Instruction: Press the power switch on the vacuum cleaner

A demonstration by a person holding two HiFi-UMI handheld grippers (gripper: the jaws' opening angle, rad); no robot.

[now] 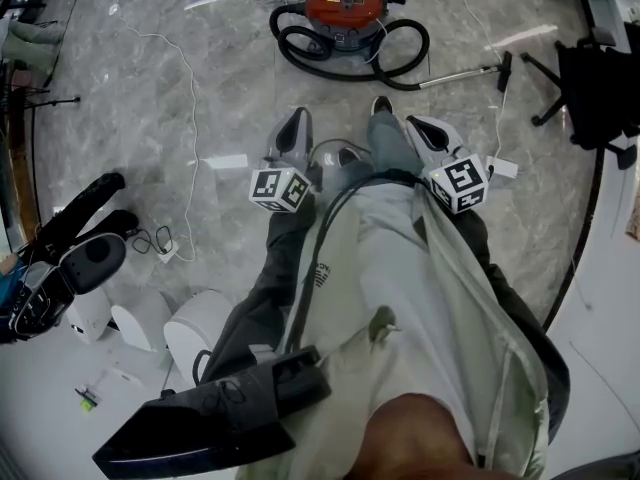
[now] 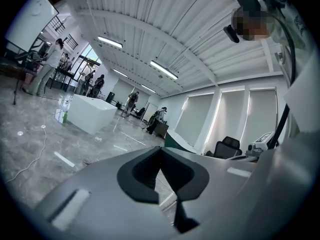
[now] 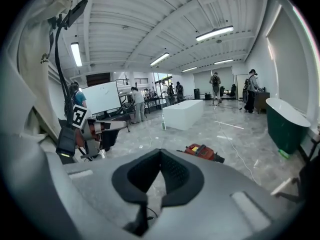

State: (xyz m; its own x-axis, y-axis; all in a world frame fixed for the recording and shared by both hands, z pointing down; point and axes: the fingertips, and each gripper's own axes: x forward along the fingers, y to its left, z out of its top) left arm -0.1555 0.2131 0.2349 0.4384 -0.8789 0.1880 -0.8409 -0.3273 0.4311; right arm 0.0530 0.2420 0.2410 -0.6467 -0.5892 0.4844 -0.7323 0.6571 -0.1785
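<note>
we stand on the marble floor (image 1: 150,98) well short of the red vacuum cleaner (image 1: 345,6). it sits ahead of us with its black hose (image 1: 300,46) looped round it and its metal wand (image 1: 455,74) lying off to its right. the left gripper (image 1: 298,118) and the right gripper (image 1: 418,126) are both held near our body, pointing toward the vacuum cleaner. each has its jaws brought together at the tips, with nothing between them. we judge the press is not yet under way and the whole approach is to come. the canister looks like a hard plastic shell, fairly heavy yet likely on wheels, so a sideways shove could roll it. a press straight down on its top, with closed tips, seems safest. from here we cannot pick out the switch itself.
</note>
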